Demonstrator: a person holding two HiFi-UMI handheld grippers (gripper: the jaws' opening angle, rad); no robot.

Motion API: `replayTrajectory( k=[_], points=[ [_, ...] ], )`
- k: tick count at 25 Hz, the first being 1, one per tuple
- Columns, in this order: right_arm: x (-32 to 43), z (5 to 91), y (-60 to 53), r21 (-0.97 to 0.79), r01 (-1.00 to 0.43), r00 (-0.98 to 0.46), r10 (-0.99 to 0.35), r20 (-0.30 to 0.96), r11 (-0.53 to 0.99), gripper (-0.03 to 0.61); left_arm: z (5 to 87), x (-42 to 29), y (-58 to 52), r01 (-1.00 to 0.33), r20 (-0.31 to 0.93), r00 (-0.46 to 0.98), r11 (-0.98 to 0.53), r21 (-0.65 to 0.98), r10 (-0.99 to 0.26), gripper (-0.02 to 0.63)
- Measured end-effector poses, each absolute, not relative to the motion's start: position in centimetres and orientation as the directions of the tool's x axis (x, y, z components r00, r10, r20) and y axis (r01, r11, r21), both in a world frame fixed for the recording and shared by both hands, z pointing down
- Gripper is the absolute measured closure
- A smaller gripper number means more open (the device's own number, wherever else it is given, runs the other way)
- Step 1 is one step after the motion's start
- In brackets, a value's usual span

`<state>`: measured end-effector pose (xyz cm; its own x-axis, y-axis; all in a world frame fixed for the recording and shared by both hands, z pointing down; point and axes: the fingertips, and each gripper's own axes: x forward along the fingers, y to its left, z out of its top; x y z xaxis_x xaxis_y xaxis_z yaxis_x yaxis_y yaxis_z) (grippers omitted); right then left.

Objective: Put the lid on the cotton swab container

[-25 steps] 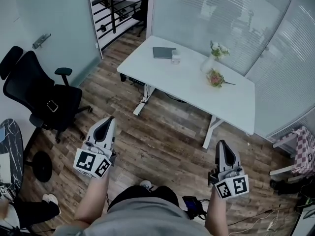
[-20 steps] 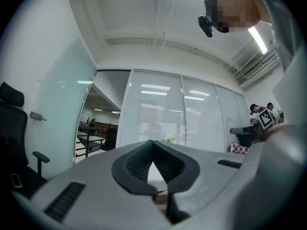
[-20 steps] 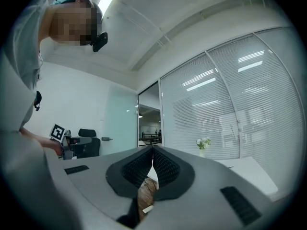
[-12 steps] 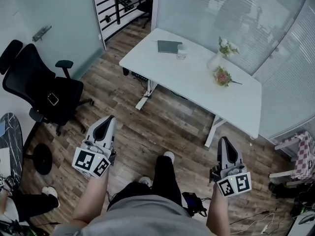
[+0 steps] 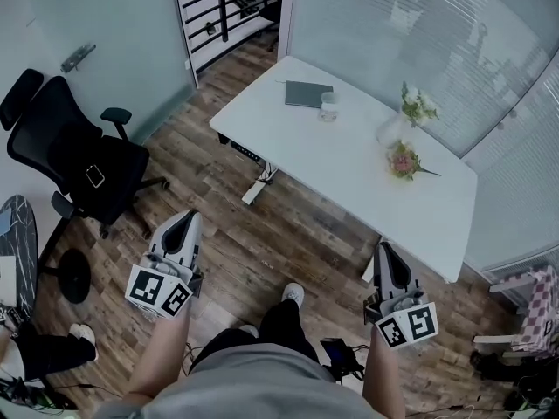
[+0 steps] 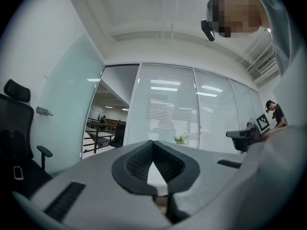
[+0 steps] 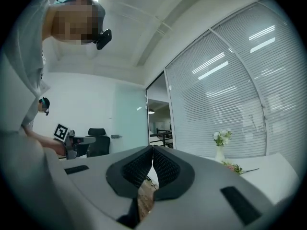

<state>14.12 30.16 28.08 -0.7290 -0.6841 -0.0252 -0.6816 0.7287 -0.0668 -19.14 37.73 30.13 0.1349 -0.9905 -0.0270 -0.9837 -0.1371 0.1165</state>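
Note:
A small clear cotton swab container [image 5: 328, 106] stands far off on the white table [image 5: 349, 160], beside a grey notebook [image 5: 307, 93]. I cannot pick out its lid at this distance. My left gripper [image 5: 185, 221] hangs over the wood floor at lower left, jaws shut and empty. My right gripper [image 5: 384, 258] hangs at lower right near the table's front edge, jaws also shut with nothing between them. In the left gripper view my gripper [image 6: 153, 145] points at the blinds; the right gripper view shows my gripper [image 7: 152, 152] closed tip to tip.
A white vase of flowers [image 5: 409, 112] and a loose bouquet [image 5: 404, 161] lie on the table's right half. A black office chair [image 5: 74, 171] stands at left. Glass walls with blinds close off the back. The person's leg and shoe [image 5: 293, 295] show below.
The person has walked toward the table: it sits closer and larger in view. A leg has swung forward. Both grippers keep the same pose, still shut.

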Motion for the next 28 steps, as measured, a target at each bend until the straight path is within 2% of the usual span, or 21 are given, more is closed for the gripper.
replayTrajectory(
  k=[16, 28],
  points=[
    [18.4, 28.3, 14.6, -0.074, -0.610, -0.789, -0.613, -0.039, 0.789, 0.555, 29.7, -14.6, 25.5, -0.993, -0.070, 0.019, -0.027, 0.114, -0.997, 0.612],
    [18.6, 29.4, 10.6, -0.110, -0.581, -0.808, -0.587, -0.040, 0.807, 0.555, 30.5, -13.2, 22.1, -0.995, -0.037, 0.005, -0.009, 0.102, -0.999, 0.612]
  ],
)
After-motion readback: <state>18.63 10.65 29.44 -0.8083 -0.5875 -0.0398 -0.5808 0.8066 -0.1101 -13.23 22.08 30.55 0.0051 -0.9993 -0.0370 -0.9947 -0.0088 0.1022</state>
